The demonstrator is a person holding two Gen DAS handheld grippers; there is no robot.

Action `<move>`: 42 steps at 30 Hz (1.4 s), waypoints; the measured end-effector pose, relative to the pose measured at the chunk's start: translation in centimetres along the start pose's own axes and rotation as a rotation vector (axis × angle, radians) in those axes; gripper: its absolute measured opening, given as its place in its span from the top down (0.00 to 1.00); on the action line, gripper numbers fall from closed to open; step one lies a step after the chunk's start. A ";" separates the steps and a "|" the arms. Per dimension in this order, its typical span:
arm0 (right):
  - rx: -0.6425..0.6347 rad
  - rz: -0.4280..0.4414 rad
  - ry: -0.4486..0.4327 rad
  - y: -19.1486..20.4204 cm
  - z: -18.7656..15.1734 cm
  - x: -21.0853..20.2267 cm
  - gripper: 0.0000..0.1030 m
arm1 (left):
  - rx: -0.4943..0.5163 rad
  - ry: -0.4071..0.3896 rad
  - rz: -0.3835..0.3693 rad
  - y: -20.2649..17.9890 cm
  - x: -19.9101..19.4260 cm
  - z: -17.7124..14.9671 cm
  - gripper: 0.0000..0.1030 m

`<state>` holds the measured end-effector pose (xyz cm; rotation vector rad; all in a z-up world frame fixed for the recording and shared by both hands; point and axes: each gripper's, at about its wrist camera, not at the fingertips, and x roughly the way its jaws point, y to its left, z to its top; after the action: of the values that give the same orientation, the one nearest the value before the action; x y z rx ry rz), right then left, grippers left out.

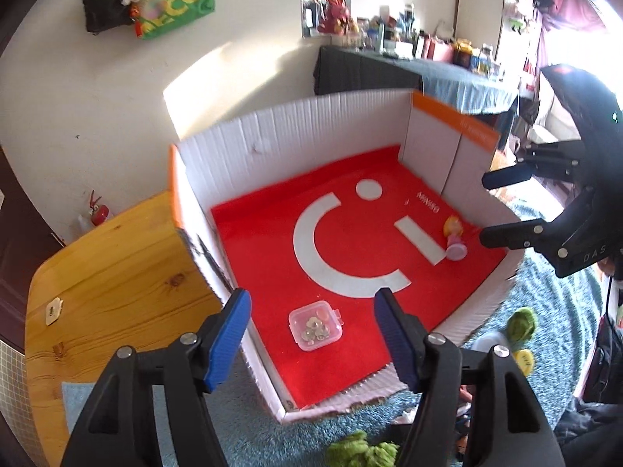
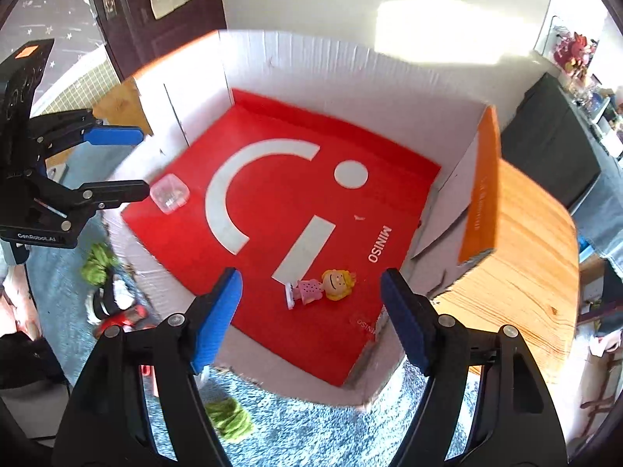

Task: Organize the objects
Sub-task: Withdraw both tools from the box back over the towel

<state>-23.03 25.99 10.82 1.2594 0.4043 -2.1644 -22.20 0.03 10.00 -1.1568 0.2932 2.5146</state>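
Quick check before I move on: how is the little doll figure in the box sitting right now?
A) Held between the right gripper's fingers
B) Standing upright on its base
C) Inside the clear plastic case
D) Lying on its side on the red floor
D: the doll figure lies on its side on the box's red floor, apart from the open right gripper and the clear plastic case.

The left claw (image 1: 311,340) points steeply downward, its two blue-padded fingers (image 1: 229,338) standing well apart with nothing pressed between the pads. The right claw (image 2: 311,319) is angled down likewise, its blue fingers (image 2: 218,319) spread wide and gripping nothing. Each claw shows in the other's view, at the side edge, with black linkage arms and jaws parted. No hand or sleeve can be made out clearly.
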 end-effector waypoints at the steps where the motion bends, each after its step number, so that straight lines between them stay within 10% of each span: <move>1: 0.003 -0.002 -0.010 0.2 0.2 0.3 0.27 | -0.001 -0.009 0.002 -0.1 -0.4 0.1 0.34; 17: 0.045 -0.061 -0.207 4.3 0.9 -2.7 0.20 | -0.047 -0.158 0.053 -1.7 -7.4 -2.0 0.20; 42: 0.253 -0.190 -0.489 9.9 -9.9 -5.6 0.05 | -0.195 -0.366 0.182 -7.4 -12.8 -11.8 0.00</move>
<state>-8.02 25.48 11.01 0.7900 0.0466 -2.6505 -3.39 -0.10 11.83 -0.7355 0.0595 2.9037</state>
